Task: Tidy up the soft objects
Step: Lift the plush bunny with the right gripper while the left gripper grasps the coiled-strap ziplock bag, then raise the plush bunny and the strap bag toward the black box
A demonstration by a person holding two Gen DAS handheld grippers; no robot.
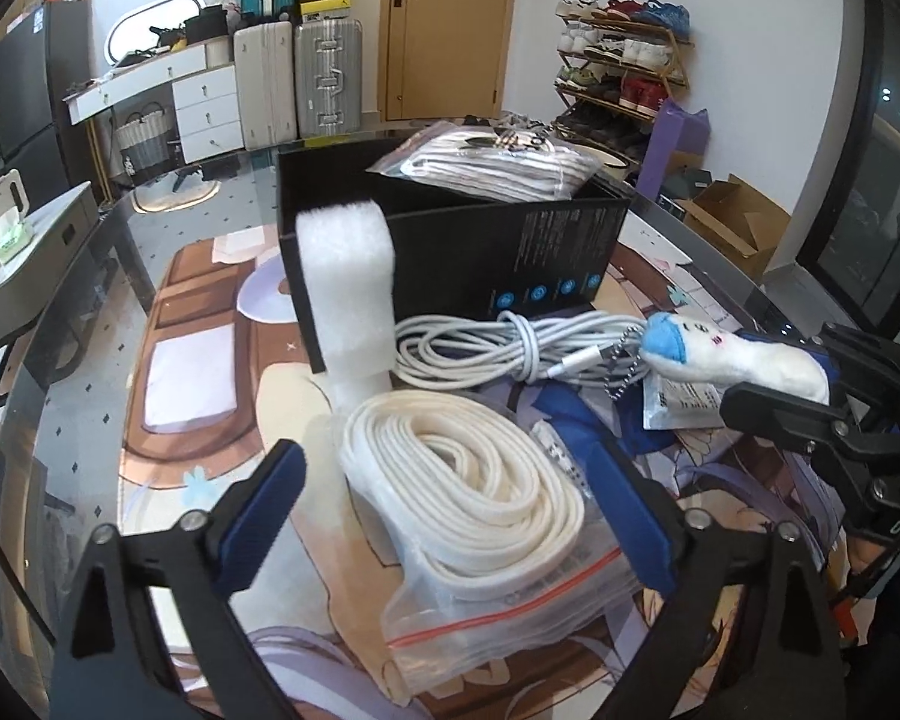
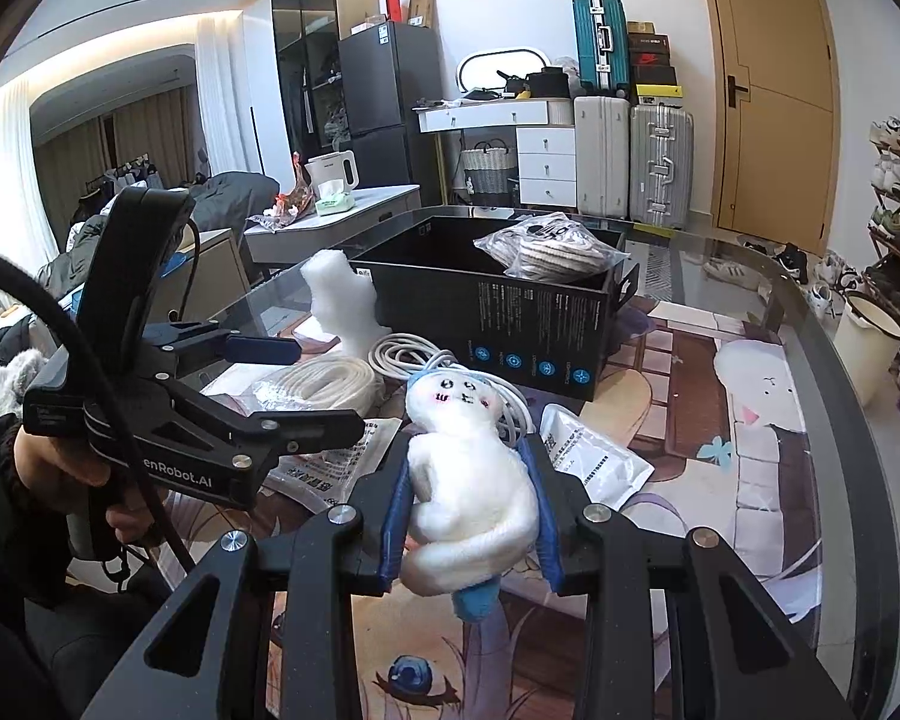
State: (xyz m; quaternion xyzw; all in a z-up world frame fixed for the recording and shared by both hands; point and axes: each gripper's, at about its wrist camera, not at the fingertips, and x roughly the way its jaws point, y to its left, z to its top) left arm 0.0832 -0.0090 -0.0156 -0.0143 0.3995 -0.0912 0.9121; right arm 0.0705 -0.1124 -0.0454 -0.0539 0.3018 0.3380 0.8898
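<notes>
My right gripper (image 2: 471, 516) is shut on a white plush toy (image 2: 468, 480) with blue trim, held above the table; the toy also shows in the left wrist view (image 1: 744, 354). My left gripper (image 1: 450, 504) is open and straddles a clear zip bag of coiled white rope (image 1: 480, 492), which also shows in the right wrist view (image 2: 324, 387). A black box (image 1: 450, 240) stands behind it and holds a bag of striped fabric (image 1: 492, 165). A white foam piece (image 1: 348, 294) leans on the box. A coiled white cable (image 1: 510, 342) lies in front of the box.
White flat packets (image 2: 594, 456) lie on the patterned mat (image 2: 750, 420) on the glass table (image 2: 822, 324). Suitcases (image 2: 630, 156), a white dresser (image 2: 540, 150), a door and a shoe rack (image 1: 624, 66) stand beyond the table.
</notes>
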